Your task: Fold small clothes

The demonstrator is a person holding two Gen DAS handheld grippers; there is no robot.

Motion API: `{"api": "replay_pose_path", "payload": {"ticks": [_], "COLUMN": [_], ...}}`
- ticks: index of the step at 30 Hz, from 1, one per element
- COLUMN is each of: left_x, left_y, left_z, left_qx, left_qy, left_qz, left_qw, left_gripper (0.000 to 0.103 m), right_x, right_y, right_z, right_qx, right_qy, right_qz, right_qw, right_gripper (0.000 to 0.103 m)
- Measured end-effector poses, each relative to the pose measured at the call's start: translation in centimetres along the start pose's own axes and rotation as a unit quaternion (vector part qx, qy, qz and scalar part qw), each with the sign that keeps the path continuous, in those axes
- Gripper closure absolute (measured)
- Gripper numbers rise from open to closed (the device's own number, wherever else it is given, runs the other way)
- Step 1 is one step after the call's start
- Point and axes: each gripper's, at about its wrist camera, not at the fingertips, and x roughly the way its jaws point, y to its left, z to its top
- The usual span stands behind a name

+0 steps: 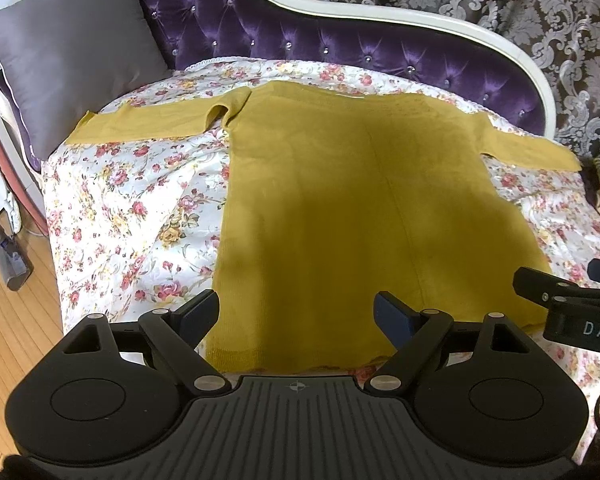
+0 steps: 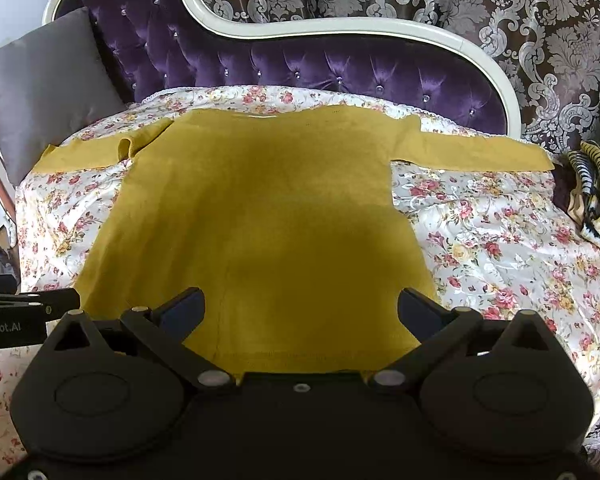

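Mustard sweater flat on bedspread, sleeves outspread

Left gripper and right gripper hover side by side, fingers spread wide.

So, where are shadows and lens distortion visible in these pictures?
Left wrist view: a dark shadow covers the sweater middle; the headboard bends strongly. Right wrist view: the same shadow lies on the sweater centre; the curtain curves at the edges.
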Motion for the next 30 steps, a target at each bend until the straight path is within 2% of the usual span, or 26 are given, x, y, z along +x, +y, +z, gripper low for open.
{"api": "replay_pose_path", "payload": {"ticks": [30], "left_x": [1.5], "left_y": [0.4], "left_z": [0.1], "left_qx": [-0.004], "left_qy": [0.022], "left_qz": [-0.003], "left_qw": [0.9998], "left_gripper": [0.019], "right_x": [2.0], "right_y": [0.6], "right_z": [0.2], "right_qx": [-0.008], "right_qy": [0.033], "right_qz": [-0.01], "right_qw": [0.999], "right_gripper": [0.001]}}
